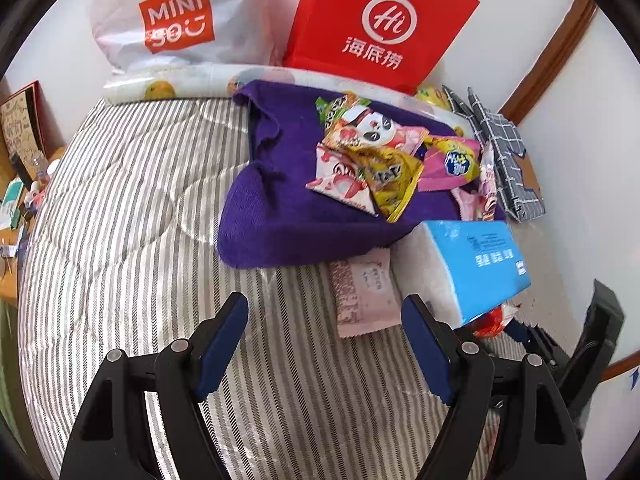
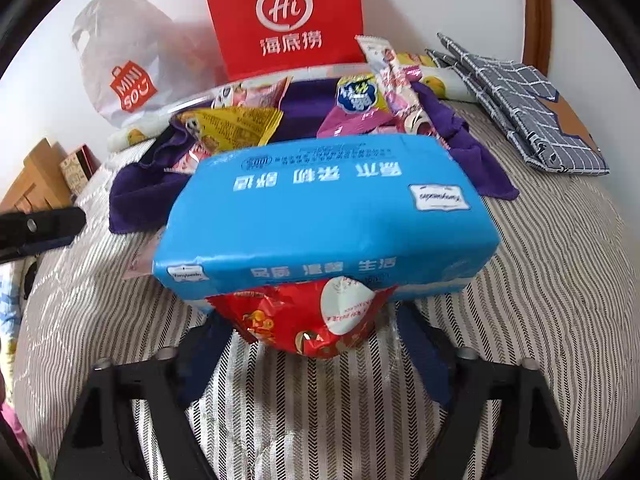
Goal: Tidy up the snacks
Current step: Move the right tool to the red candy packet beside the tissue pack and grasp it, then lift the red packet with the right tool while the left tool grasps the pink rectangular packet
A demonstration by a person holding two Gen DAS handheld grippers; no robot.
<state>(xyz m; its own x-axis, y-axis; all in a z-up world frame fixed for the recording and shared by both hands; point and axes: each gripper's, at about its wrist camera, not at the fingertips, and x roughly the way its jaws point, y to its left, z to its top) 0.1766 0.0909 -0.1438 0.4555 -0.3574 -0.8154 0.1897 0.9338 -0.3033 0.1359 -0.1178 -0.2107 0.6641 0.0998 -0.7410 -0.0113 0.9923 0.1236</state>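
Left claw (image 1: 324, 320) released over a striped bed (image 1: 120, 220); right claw (image 2: 308, 332) spread around a red snack packet (image 2: 308, 320); bags read MINISO (image 1: 176, 16) and Hi (image 1: 384, 24).

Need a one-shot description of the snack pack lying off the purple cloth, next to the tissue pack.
Start at the striped quilt and find the purple cloth piled with snacks. Just off its near edge, beside the blue tissue pack, a pale pink snack packet lies flat on the quilt. Unlike the bright wrappers heaped on the cloth, it lies alone and is muted pink with a patterned strip down one side.
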